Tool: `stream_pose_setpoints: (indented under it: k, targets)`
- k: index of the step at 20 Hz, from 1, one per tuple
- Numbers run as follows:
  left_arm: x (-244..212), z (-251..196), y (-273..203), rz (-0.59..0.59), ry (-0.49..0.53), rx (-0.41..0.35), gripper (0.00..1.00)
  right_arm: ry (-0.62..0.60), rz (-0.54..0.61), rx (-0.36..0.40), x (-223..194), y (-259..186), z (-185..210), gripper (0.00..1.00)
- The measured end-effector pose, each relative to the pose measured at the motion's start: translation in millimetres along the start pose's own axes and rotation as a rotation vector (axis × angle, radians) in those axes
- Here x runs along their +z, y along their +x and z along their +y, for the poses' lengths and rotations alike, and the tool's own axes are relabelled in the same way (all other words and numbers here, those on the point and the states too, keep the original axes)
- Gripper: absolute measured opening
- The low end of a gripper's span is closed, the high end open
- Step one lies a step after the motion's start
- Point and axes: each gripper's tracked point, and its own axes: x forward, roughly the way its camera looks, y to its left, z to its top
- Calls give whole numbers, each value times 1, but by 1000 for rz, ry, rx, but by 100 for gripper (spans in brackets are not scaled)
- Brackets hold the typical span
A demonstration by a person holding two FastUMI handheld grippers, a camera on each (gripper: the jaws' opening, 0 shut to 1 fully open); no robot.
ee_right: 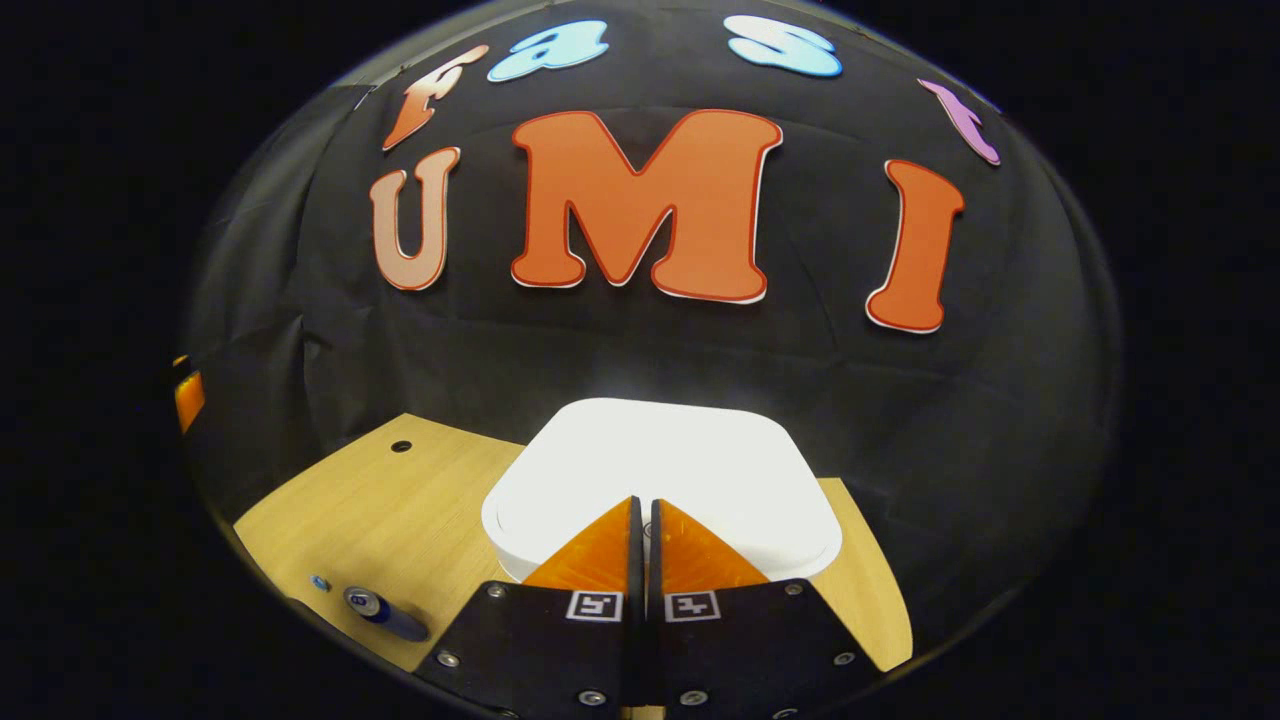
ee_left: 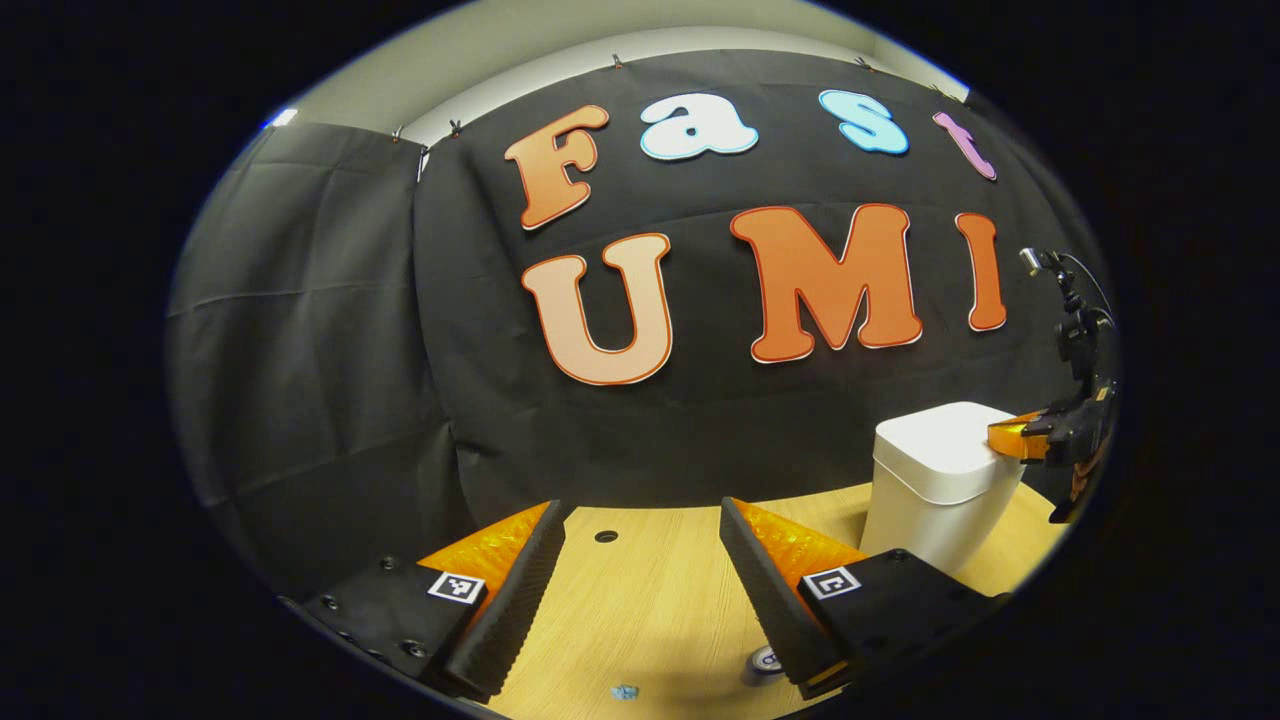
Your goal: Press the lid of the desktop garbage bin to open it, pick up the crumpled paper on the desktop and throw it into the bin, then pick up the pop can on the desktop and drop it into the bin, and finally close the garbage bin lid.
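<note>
In the right gripper view, the right gripper (ee_right: 641, 515) sits at the bottom centre of the frame with its two fingers clenched together, tips over the front edge of the lid (ee_right: 660, 470) of the white garbage bin (ee_right: 520, 545). The lid lies closed; whether the tips actually touch it cannot be told. At the lower left of that frame the pop can (ee_right: 382, 610) lies on its side on the wooden desktop (ee_right: 400, 510), with a small bluish scrap (ee_right: 320, 582) just beside it; no writing can be read on the can.

In the left gripper view, the left gripper (ee_left: 645, 525) is at the bottom of the frame, fingers spread wide and holding nothing, above the desktop (ee_left: 640, 600). Each gripper's fingers carry small square black-and-white markers. The bin (ee_left: 940, 480) stands at the lower right, with the right gripper (ee_left: 1010, 438) at its lid's edge. The can's end (ee_left: 765, 660) peeks out beside the left gripper's right finger, at the bottom.
</note>
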Motion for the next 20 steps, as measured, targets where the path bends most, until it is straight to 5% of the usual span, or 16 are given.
stream_pose_setpoints:
  k: [14, 20]
  targets:
    - [-13, -8, -22, 16, -31, 39, 99, -14, -316, 76, 117, -45, 6, 1]
    - [-17, 7, -20, 10, -34, 48, 97, -52, -369, 161, 119, -65, 45, 1]
